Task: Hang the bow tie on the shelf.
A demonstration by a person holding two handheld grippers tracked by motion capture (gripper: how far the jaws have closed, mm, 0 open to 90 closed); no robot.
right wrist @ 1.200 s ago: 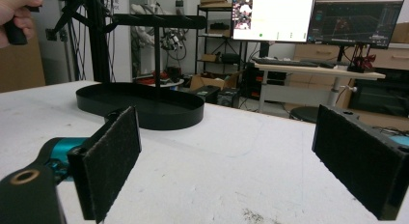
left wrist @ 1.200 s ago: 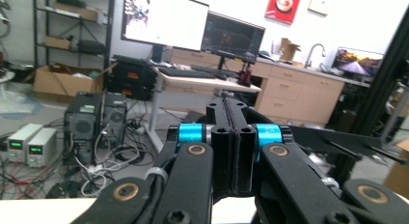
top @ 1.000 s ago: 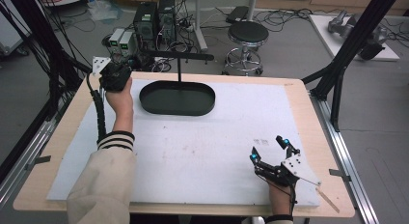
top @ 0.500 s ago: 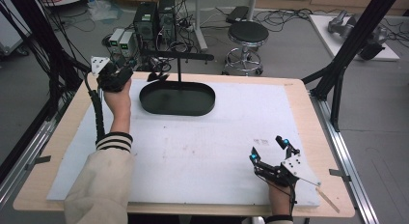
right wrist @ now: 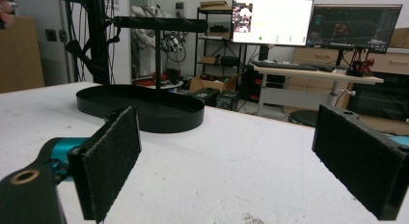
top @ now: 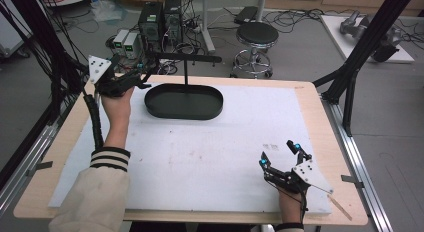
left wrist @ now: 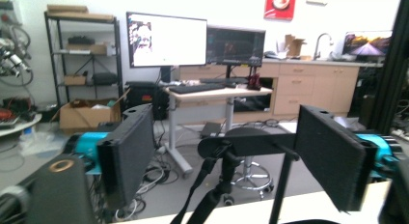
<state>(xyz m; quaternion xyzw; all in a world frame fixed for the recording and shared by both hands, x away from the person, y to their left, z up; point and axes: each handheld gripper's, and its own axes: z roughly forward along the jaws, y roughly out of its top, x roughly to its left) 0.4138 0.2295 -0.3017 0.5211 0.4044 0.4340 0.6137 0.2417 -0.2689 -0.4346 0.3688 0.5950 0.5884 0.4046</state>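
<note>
As seen from above, the left gripper (top: 141, 74), jaws parted and empty, hovers by the horizontal black bar (top: 186, 57) of the black oval metal tray-stand (top: 184, 102) on the white table pad (top: 210, 152); its own view frames the bar (left wrist: 241, 144) between its spread jaws; the right gripper (right wrist: 231, 161) rests open on the pad, nearer the person

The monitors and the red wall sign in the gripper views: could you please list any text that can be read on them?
None is legible.
White monitor: content blurred.
Dark monitor: too blurred.
Red wall sign: a white emblem, no readable words.
</note>
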